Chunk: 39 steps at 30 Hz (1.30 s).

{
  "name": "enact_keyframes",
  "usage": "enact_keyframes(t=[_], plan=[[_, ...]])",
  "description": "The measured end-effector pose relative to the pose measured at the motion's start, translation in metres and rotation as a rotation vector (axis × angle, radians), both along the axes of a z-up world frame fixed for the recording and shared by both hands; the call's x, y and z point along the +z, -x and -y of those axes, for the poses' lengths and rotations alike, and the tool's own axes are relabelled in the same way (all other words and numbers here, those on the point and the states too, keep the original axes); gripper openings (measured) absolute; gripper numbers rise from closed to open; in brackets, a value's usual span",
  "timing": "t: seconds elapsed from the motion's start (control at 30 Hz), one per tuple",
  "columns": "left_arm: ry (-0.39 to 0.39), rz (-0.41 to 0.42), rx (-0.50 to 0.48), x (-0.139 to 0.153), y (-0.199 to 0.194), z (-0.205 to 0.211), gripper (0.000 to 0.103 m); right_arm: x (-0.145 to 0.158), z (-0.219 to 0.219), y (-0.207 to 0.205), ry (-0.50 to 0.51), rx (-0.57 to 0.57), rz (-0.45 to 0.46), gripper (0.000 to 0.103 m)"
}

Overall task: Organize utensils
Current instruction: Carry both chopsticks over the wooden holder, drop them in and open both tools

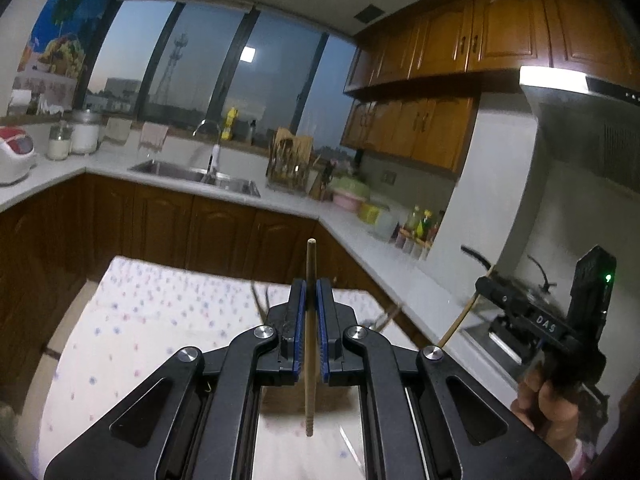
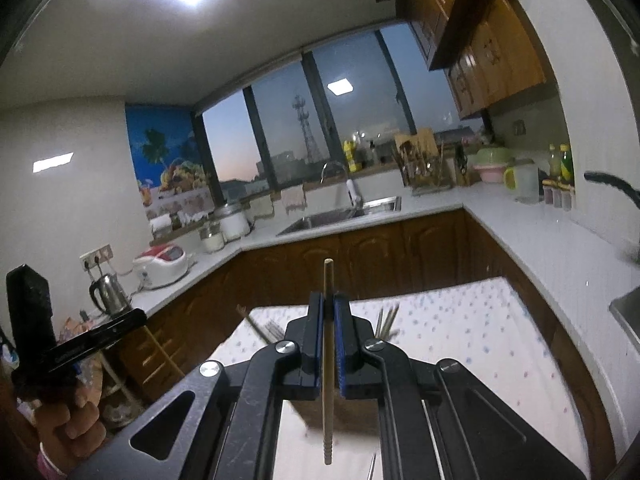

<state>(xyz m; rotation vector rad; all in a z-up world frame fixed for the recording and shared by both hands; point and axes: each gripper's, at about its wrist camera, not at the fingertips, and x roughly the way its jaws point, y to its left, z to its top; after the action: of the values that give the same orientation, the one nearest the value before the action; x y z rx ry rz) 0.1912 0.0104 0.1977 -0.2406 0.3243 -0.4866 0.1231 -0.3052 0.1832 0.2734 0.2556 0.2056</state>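
Gripping two chopsticks, one in left gripper, one in right gripper. Blurring out utensils on tablecloth, so not counting those.

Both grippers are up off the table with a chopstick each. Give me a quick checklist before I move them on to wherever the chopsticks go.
1. Left gripper shut on its chopstick: ok, pads pinch it mid-length.
2. Right gripper shut on its chopstick: ok, the same grip.
3. Sticks upright in the jaws: ok, both stand near vertical, grooved tips down.
4. Clear of the dotted tablecloth: ok, both tips hang above it.
5. Grippers apart from each other: ok, the right one shows off to the side in the left view, not touching.
6. Drop-off container: cannot tell, none is identifiable; other utensils on the cloth are blurred.
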Motion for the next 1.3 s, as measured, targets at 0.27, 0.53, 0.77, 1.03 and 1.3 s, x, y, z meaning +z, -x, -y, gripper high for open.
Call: enact_keyframes(t=[0.27,0.53,0.77,1.03,1.3], plan=[[0.049,0.078,0.056,0.029,-0.045,0.006,0.005,0.028,0.010,-0.039,-0.036,-0.067,0.082,0.005],[0.043,0.036,0.105,-0.010,-0.085,0.027,0.005,0.003,0.008,-0.079,-0.041,-0.102,0.061,0.005],[0.030,-0.052,0.111,-0.066,-0.094,0.036,0.005,-0.041,-0.001,-0.087,-0.021,-0.106,0.030,0.005],[-0.013,-0.127,0.102,-0.104,-0.098,0.040,0.005,-0.079,0.000,-0.096,-0.022,-0.105,-0.057,0.005],[-0.042,-0.125,0.100,-0.108,-0.096,0.041,0.006,-0.084,0.000,-0.096,-0.026,-0.087,-0.086,0.005]])
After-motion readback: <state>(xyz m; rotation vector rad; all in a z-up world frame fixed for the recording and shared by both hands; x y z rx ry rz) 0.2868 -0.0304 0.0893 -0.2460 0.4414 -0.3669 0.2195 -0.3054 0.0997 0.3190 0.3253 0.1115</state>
